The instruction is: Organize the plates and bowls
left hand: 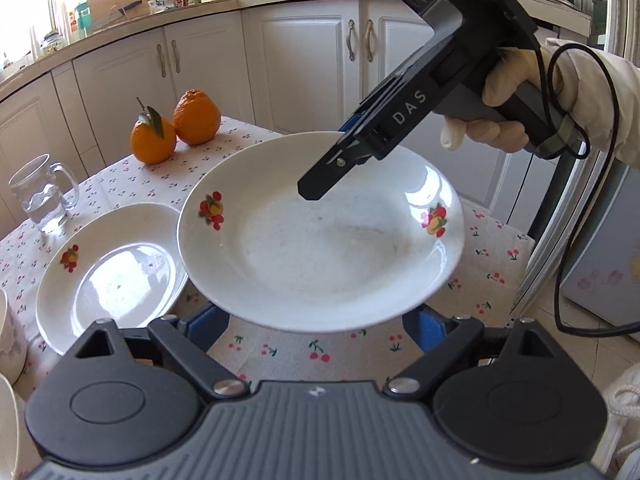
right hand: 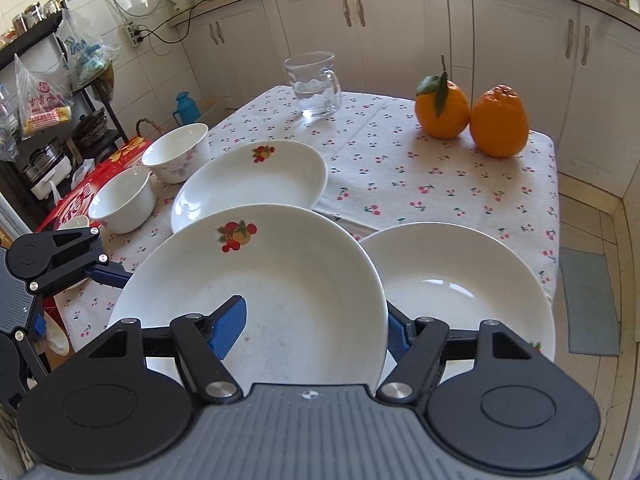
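My right gripper (right hand: 312, 330) is shut on a white deep plate with fruit prints (right hand: 280, 280), one blue pad (right hand: 228, 328) inside the dish and the other behind the rim. The left wrist view shows this plate (left hand: 320, 240) held above the tablecloth, with the right gripper (left hand: 320, 188) on its far rim. My left gripper (left hand: 318, 320) is open, its fingertips hidden below the plate's near rim; I cannot tell if they touch. It stands at the plate's left side (right hand: 78, 300). Two more plates (right hand: 256, 176) (right hand: 460, 280) and two white bowls (right hand: 180, 156) (right hand: 124, 200) rest on the table.
A glass mug with water (right hand: 316, 84) stands at the table's far side, two oranges (right hand: 468, 116) at the far right. A red box (right hand: 76, 204) lies left of the bowls. White kitchen cabinets (right hand: 400, 32) run behind the table.
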Tool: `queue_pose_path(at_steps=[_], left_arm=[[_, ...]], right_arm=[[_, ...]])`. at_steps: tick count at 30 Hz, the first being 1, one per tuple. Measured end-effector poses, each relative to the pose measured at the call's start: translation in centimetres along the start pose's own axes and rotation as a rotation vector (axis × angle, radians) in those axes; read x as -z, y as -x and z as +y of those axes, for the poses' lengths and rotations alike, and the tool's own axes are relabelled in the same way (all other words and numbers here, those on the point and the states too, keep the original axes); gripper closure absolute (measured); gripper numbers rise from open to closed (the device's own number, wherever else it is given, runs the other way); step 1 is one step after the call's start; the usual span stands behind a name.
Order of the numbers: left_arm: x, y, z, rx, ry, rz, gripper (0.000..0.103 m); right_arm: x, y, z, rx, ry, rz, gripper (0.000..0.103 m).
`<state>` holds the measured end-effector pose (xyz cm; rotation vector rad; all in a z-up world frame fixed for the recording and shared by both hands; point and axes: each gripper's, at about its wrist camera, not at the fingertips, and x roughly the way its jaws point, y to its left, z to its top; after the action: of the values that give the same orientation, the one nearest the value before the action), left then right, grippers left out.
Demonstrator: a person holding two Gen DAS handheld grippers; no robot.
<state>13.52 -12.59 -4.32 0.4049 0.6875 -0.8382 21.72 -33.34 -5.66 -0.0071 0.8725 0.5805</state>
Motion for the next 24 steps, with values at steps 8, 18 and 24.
queue_pose_path(at_steps=[8, 18, 24], left_arm=[[-2.0, -2.9, -0.2, 0.037, -0.02, 0.004, 0.01], [-3.3, -5.4, -0.3, 0.05, -0.024, 0.009, 0.01], [-3.7, -5.9, -0.4, 0.05, -0.027, 0.008, 0.01]], right_arm=[[0.7, 0.5, -3.7, 0.05, -0.055, -0.014, 0.027], [1.0, 0.5, -6.6, 0.078, -0.093, -0.028, 0.027], [1.1, 0.0, -7.7, 0.083, -0.112, -0.028, 0.027]])
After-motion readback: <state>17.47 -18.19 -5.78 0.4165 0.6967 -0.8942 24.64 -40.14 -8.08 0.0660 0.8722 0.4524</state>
